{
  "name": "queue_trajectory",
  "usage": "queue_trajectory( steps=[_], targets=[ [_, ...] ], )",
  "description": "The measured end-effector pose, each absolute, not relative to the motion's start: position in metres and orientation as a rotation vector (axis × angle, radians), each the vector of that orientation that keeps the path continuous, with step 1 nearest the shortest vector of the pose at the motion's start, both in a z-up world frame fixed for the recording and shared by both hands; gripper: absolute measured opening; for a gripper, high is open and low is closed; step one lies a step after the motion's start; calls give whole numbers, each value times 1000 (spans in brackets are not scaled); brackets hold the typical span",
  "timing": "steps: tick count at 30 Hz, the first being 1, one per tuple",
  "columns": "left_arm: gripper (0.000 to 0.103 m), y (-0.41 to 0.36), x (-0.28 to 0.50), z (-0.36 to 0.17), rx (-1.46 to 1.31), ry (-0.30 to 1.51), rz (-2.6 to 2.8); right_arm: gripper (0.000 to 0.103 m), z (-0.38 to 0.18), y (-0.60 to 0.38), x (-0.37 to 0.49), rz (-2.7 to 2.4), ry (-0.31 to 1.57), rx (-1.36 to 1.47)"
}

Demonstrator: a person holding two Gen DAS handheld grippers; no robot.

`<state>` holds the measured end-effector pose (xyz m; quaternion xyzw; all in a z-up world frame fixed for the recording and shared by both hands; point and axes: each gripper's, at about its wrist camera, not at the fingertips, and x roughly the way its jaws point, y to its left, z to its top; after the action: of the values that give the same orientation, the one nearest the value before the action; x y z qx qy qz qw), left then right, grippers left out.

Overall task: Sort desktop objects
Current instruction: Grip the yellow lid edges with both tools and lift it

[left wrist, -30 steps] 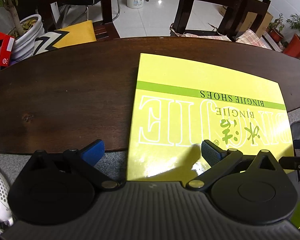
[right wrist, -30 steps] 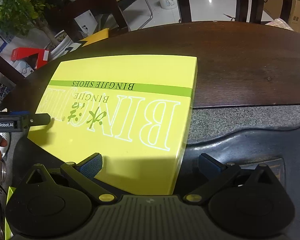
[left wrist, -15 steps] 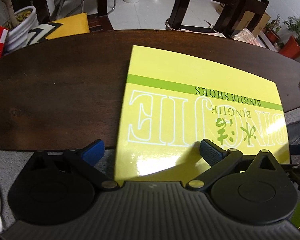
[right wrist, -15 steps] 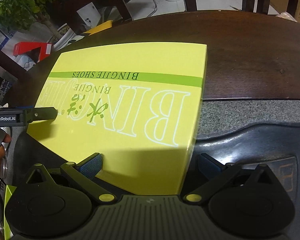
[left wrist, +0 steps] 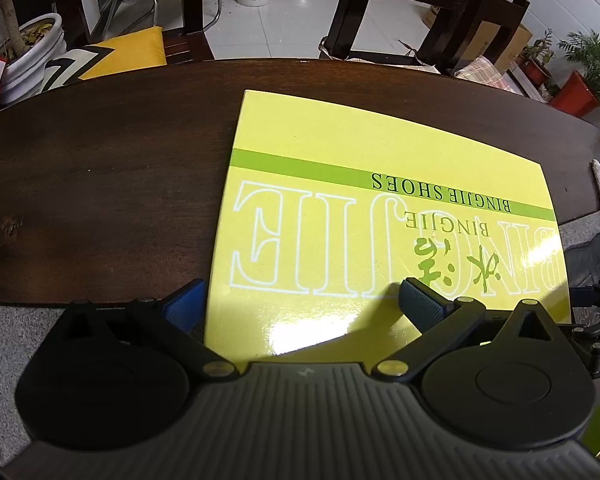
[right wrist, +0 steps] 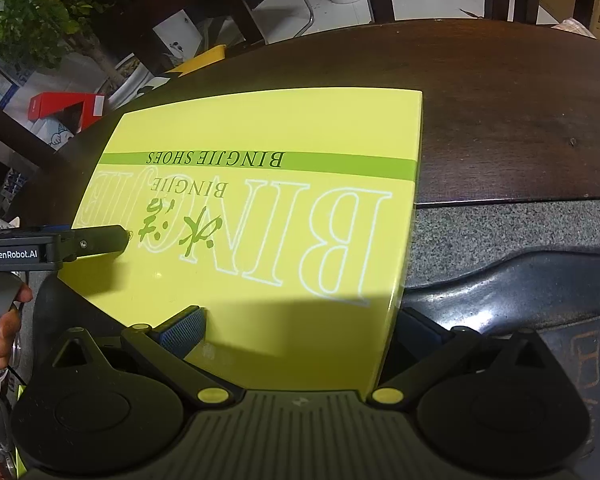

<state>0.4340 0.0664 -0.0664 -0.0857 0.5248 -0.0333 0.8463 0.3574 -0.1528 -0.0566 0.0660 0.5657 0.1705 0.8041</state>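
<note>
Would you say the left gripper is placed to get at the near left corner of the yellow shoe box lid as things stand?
Probably yes. The left gripper is open, with one finger outside the lid's left edge and the other over the yellow shoe box lid. Nothing stands between them on the table.

Dark brown wooden table (left wrist: 100, 184), rounded far edge; flat yellow-green cardboard shoe-box lid (left wrist: 380, 208) lying on it, overhanging the near edge.

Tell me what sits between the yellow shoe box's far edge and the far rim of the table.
Nothing: past the yellow shoe box, only bare dark wood runs to the table rim. Both wrist views show it.
</note>
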Motion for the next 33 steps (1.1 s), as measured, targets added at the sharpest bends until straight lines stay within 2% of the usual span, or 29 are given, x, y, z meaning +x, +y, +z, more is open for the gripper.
queue_trajectory(
  steps=[33],
  targets=[
    [102,60,402,-21,-192,1037,-57,103,-10,-164,320,341,1098,154]
  ],
)
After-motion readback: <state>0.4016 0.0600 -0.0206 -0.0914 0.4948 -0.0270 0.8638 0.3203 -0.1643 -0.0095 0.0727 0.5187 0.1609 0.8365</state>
